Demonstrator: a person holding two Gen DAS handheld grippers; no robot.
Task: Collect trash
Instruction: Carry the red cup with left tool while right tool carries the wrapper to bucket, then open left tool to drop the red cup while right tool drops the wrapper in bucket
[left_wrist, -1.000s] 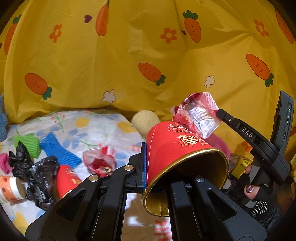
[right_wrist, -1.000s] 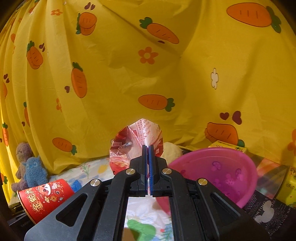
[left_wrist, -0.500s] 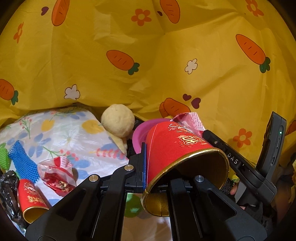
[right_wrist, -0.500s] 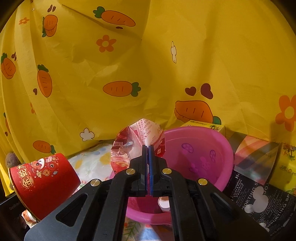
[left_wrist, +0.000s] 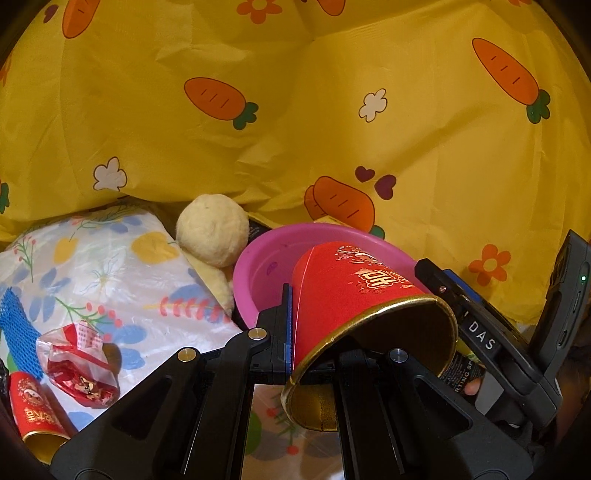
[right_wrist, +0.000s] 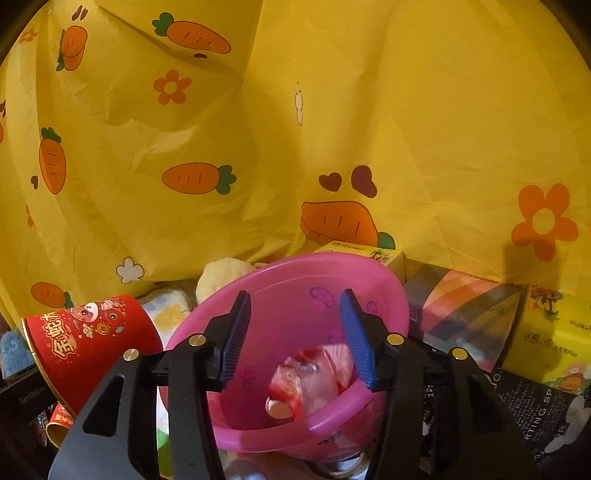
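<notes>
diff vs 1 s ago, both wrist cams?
The right claw was shut on the crumpled red-and-white plastic wrapper; its jaws are now opening and the wrapper has dropped into the pink plastic basin. Both views closed in on the basin. Unchanged: the left claw stays shut on the red paper cup with the gold rim.
</notes>
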